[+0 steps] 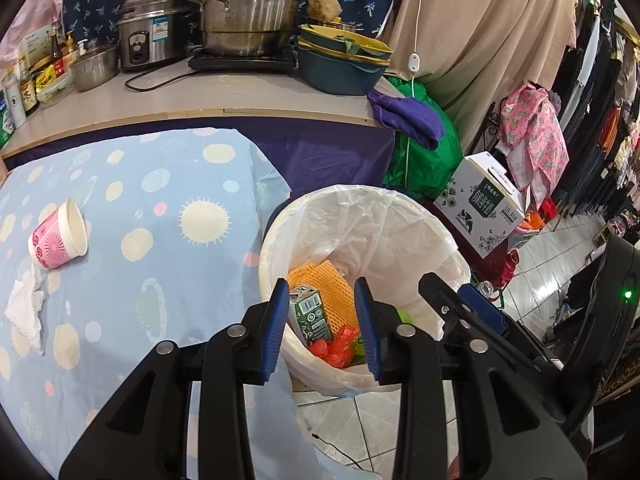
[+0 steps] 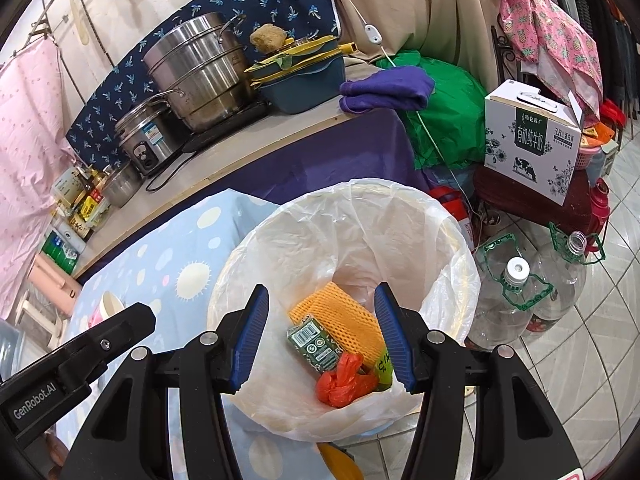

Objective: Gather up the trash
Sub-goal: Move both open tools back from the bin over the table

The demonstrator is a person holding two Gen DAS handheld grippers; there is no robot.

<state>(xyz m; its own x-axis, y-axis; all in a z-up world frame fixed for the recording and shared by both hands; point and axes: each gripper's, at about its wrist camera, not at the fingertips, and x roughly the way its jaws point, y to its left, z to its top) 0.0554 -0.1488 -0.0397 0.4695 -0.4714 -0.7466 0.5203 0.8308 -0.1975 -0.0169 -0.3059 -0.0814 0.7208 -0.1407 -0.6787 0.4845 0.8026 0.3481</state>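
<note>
A round bin lined with a white bag (image 1: 400, 216) (image 2: 448, 240) stands beside the table. Inside lie a green carton (image 1: 310, 314) (image 2: 318, 342), an orange foam net (image 1: 336, 284) (image 2: 340, 312) and a red plastic bag (image 1: 336, 346) (image 2: 344, 380). Both grippers hover over the bin, open and empty: my left gripper (image 1: 322, 326) and my right gripper (image 2: 324, 338). A pink paper cup (image 1: 60, 234) lies on its side on the table (image 1: 168, 184), with a crumpled white tissue (image 1: 26, 306) beside it. The right gripper also shows in the left wrist view (image 1: 460, 300).
A counter (image 1: 224, 94) behind holds pots, a rice cooker (image 1: 154, 30), stacked basins and bottles. A milk box (image 2: 532, 140), green bag (image 2: 448, 108) and clear plastic jugs (image 2: 516, 300) stand on the tiled floor right of the bin.
</note>
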